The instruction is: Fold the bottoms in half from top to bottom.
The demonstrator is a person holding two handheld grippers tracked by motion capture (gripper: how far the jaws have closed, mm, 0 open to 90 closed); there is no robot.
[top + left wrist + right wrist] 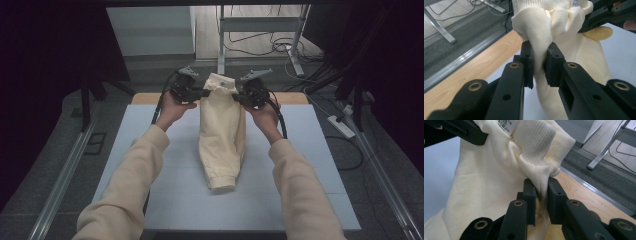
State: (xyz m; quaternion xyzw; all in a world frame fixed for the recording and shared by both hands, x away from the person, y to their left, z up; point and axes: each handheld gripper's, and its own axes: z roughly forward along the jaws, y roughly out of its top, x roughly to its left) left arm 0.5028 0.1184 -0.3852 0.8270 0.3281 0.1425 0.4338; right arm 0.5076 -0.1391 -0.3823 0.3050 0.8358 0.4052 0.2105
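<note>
The high view looks forward and down from above; each gripper view peers closely along its jaws at the shared cream garment (221, 131).

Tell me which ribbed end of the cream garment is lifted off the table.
The far ribbed end, pinched between left gripper and right gripper; the near cuff lies on the table.

A lab or test room is indicated, not a home. A pale blue mat (310, 150) is laid over a wooden tabletop (287, 97), flanked by aluminium rails (62, 180) and dark curtains (45, 75). Loose cables (280, 47), a power strip (341, 126) and a metal desk frame (260, 22) are seen on grey carpet (150, 67).
</note>
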